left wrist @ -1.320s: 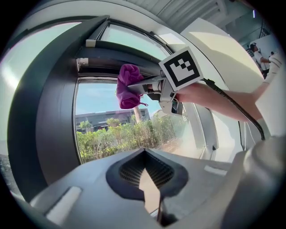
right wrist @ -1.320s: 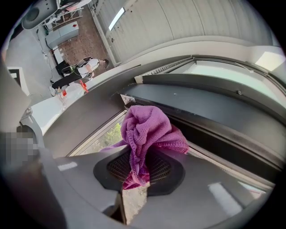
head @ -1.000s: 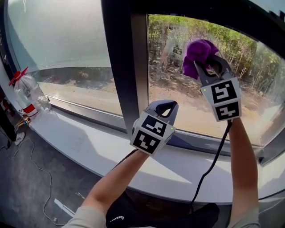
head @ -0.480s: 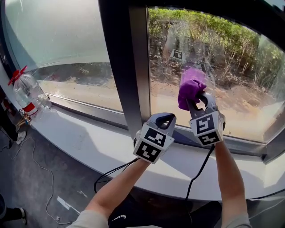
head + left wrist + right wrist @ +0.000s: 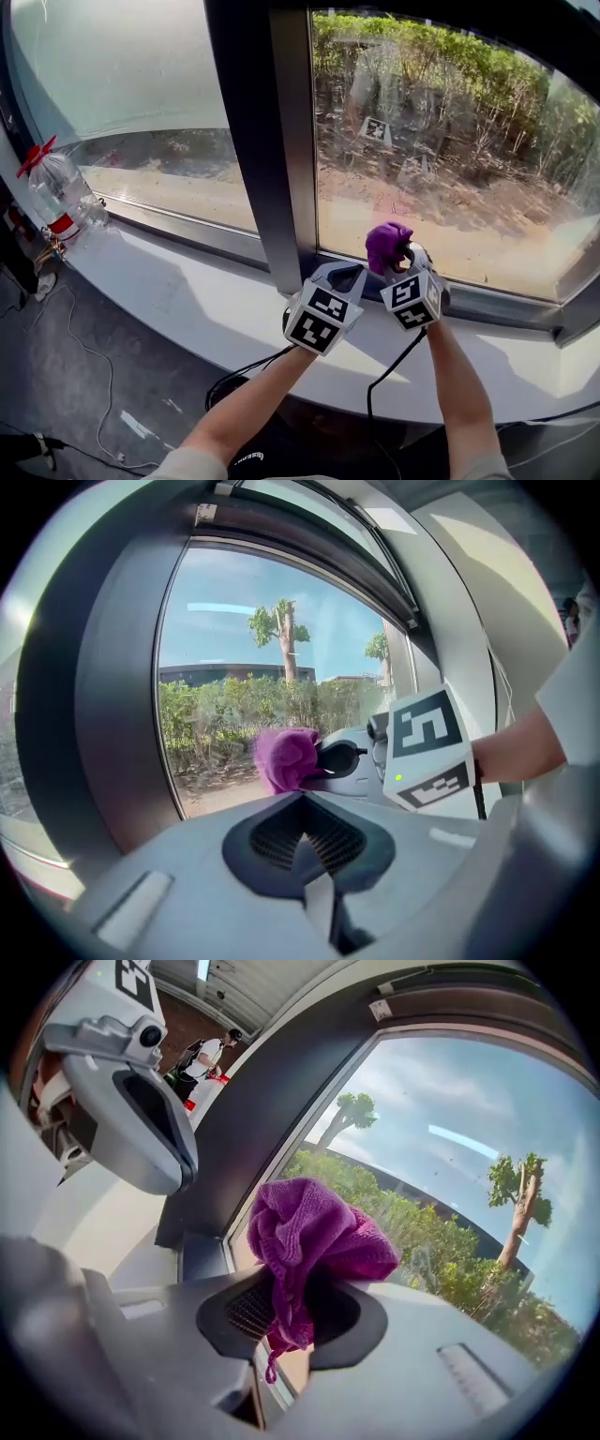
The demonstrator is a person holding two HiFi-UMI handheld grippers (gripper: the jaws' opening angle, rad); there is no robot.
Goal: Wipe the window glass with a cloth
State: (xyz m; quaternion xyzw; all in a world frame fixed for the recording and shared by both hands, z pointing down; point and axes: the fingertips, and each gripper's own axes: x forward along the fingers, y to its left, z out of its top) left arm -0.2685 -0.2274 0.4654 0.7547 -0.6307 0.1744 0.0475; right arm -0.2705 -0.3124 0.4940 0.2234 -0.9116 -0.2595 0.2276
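Nearest me, my left gripper (image 5: pixel 345 274) is held above the white sill (image 5: pixel 169 291), jaws pressed together with nothing between them. Just beside it, my right gripper (image 5: pixel 405 261) pinches the bunched purple cloth (image 5: pixel 387 242) — the wad stands out beyond the jaw tips, low against the right pane of window glass (image 5: pixel 450 159), near the dark mullion (image 5: pixel 253 141). Whether it touches the glass I cannot tell. Far left — a clear plastic bottle (image 5: pixel 56 192) rests on the sill.

White sill (image 5: pixel 187 300), plastic bottle (image 5: pixel 61 192) at left
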